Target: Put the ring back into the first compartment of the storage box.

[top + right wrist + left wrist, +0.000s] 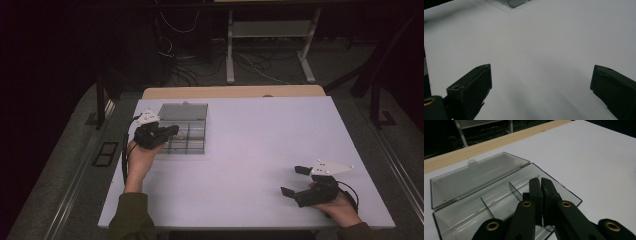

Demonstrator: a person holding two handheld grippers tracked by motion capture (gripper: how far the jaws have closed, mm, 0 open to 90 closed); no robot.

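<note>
A clear smoky plastic compartment box (192, 142) lies at the table's far left, its lid (183, 111) folded open and flat behind it. My left gripper (174, 130) hovers over the box's left compartments. In the left gripper view its jaws are pressed together, tips (541, 181) above the divided tray (499, 202), and the lid (479, 173) lies beyond. I see nothing between the jaws. My right gripper (293, 180) rests near the front right of the table, open wide, nothing between its fingers (474, 82). A corner of the box (516, 2) shows far ahead of it.
The white table top (260, 135) has a wooden strip (235, 91) along its far edge. Beyond it stand a white frame's legs (230, 50) and loose cables (185, 70) on a dark floor. A person's sleeve (131, 215) reaches in at the front left.
</note>
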